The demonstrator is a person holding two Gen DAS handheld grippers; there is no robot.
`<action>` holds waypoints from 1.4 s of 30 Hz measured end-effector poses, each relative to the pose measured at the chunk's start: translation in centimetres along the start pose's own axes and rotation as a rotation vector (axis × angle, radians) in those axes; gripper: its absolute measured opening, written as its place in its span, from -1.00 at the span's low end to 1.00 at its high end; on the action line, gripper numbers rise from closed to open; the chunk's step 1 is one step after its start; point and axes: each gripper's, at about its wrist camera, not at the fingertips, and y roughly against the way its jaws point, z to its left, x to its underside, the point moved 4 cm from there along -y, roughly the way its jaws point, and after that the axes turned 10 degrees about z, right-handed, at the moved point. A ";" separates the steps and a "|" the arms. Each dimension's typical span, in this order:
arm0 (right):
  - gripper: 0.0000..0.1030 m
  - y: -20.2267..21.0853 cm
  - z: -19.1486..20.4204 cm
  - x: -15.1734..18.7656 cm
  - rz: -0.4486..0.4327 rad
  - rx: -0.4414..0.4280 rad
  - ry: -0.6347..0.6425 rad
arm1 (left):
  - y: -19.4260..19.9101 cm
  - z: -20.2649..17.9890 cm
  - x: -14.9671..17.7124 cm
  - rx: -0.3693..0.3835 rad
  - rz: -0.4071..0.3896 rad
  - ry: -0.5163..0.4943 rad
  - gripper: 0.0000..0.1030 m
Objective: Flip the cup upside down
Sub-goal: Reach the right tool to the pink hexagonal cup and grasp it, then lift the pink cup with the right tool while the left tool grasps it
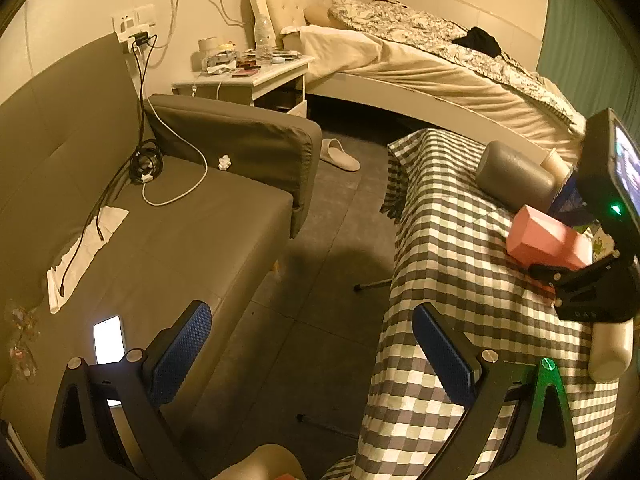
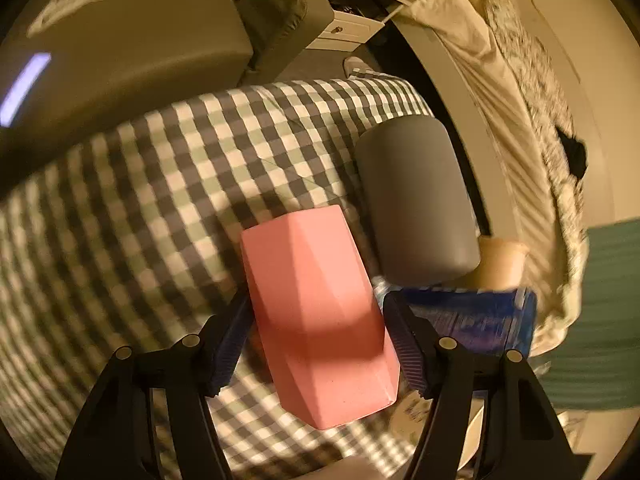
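Bedroom setting: checkered tablecloth (image 2: 132,184) covers the work table, with a grey sofa (image 1: 168,216) to one side and a bed (image 1: 420,64) behind.

Task item: pink cup (image 2: 316,316), faceted. It is pinched between the blue pads of the right gripper (image 2: 316,340) and held tilted, lying nearly on its side above the cloth. Its opening cannot be made out; the right wrist view is motion-blurred. In the left wrist view the same cup (image 1: 548,240) shows at the right edge, clamped in the right gripper (image 1: 560,276) above the table.

Left gripper (image 1: 320,356): fingers spread wide, nothing between them, positioned over the floor gap between sofa and table edge.

Adjacent items on the table: grey cylinder (image 2: 416,196) lying on its side just beyond the cup; blue box (image 2: 480,320) beside the right finger; cream cup (image 2: 500,260) behind it.

Other: lit phone (image 1: 108,340) on the sofa; slipper (image 1: 340,156) on the floor.
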 end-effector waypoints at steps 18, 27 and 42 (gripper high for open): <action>0.22 9.4 6.1 13.5 0.107 -0.328 -0.500 | 6.6 -0.4 4.4 0.050 -0.054 -0.032 1.00; 0.21 6.0 8.7 19.6 0.196 -0.445 -0.789 | 7.6 -3.1 7.5 0.043 -0.027 -0.119 1.00; 0.49 7.4 5.7 22.2 -0.034 -0.564 -0.842 | 9.2 -10.1 9.7 0.062 0.052 -0.252 1.00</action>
